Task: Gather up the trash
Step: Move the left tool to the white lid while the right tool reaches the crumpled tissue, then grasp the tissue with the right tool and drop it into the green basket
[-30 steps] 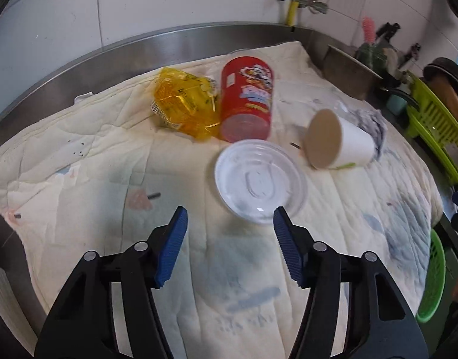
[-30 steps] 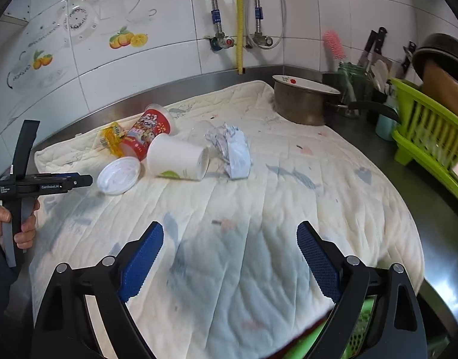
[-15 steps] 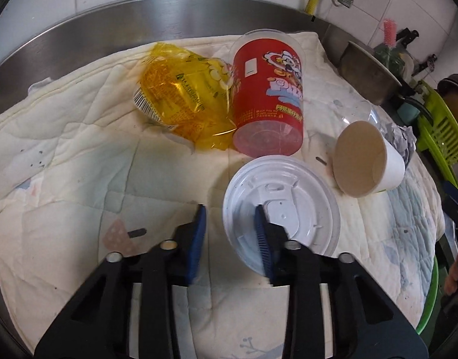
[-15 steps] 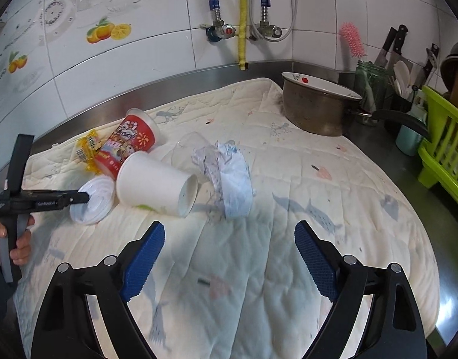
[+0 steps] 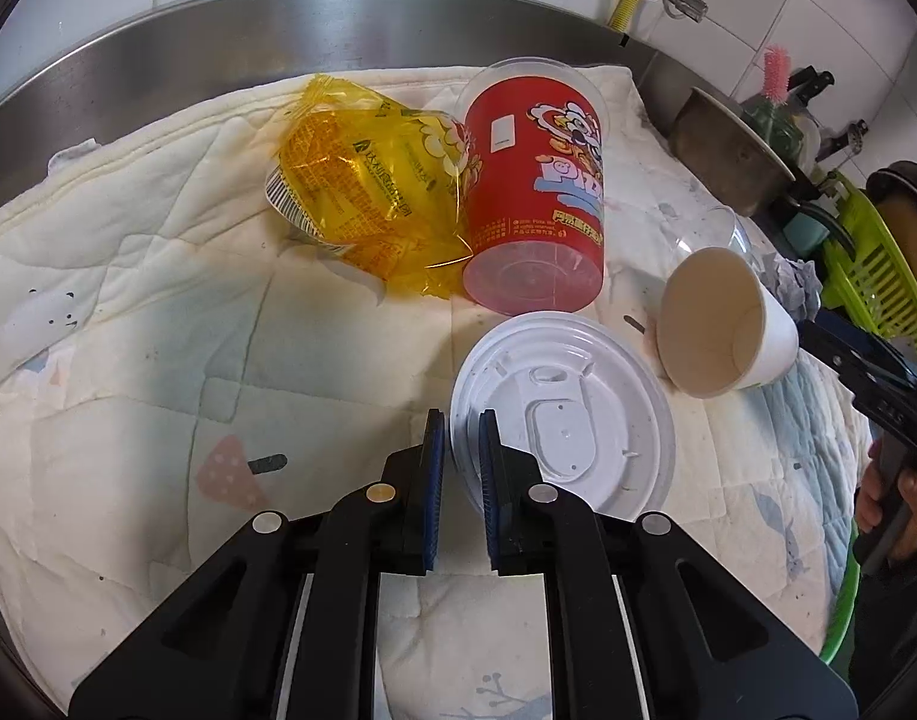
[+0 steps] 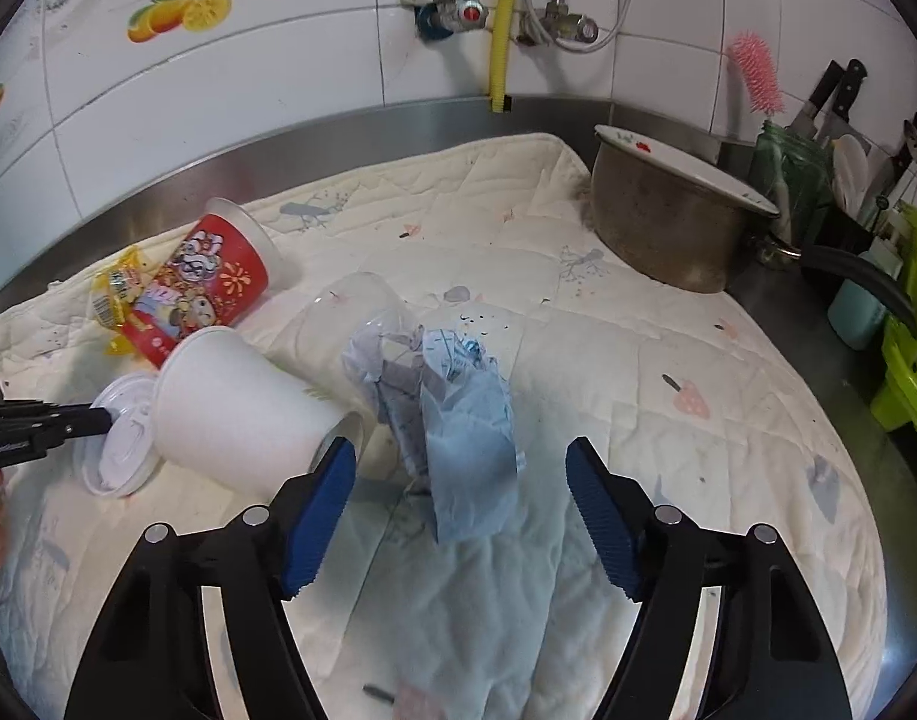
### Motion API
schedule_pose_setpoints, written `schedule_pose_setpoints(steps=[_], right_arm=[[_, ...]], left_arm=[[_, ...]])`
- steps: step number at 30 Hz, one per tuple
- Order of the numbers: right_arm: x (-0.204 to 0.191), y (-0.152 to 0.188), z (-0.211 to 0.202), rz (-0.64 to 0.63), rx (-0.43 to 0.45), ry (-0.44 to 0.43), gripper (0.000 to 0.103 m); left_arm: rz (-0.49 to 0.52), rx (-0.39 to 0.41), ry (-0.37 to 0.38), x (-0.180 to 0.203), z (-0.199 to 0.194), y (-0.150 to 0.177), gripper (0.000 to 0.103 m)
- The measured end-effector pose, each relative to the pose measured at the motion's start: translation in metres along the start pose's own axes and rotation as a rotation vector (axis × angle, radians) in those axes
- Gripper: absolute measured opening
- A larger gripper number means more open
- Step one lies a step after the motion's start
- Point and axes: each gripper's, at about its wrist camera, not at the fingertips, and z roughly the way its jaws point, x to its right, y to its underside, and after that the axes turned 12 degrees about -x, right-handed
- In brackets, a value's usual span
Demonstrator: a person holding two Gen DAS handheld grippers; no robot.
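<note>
A white plastic lid (image 5: 569, 420) lies on the quilted cloth; my left gripper (image 5: 460, 441) is shut on its near edge. It also shows in the right wrist view (image 6: 119, 441). Behind it lie a red cup (image 5: 533, 192) on its side and a yellow wrapper (image 5: 362, 186). A white paper cup (image 5: 725, 327) lies on its side to the right. My right gripper (image 6: 460, 474) is open, its fingers on either side of a crumpled blue-white paper (image 6: 458, 420), with the white paper cup (image 6: 242, 408) at its left finger. A clear cup (image 6: 353, 312) lies behind.
A metal pot (image 6: 668, 228) stands at the back right. A green dish rack (image 6: 914, 336) and a knife holder (image 6: 836, 180) stand at the far right. A steel backsplash (image 5: 218, 42) runs behind the cloth. A green basket (image 5: 842, 600) sits below the counter edge.
My left gripper moved forward to the white lid and shut on its edge. My right gripper moved forward and down to the crumpled paper, still open.
</note>
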Motion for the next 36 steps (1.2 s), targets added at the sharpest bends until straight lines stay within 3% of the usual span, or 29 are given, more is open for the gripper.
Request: schedule_pose_setpoints(steps=[4,8,11,24,36], right_arm=[[0.002,-0.003,0.011,0.015,-0.012,-0.004,0.058],[0.003,-0.001,0.014,0.022,-0.016,-0.016,0.038],[0.004,0.002,0.010,0.031,-0.008,-0.024,0.034],[-0.001,0.038,-0.049,0.049,0.050,-0.035,0.032],[-0.002,0.115,-0.118,0.060,0.071,0.002,0.032]], left_arm=[[-0.006,0.000,0.005,-0.002,0.001,0.000,0.012],[0.005,0.003,0.001,0.001,0.001,0.000,0.008],[-0.003,0.006,0.015,0.001,-0.001,0.002,0.006],[0.024,0.031,0.079,0.012,-0.033,0.037,0.004],[0.082,0.054,0.131,0.038,-0.063,0.071,0.004]])
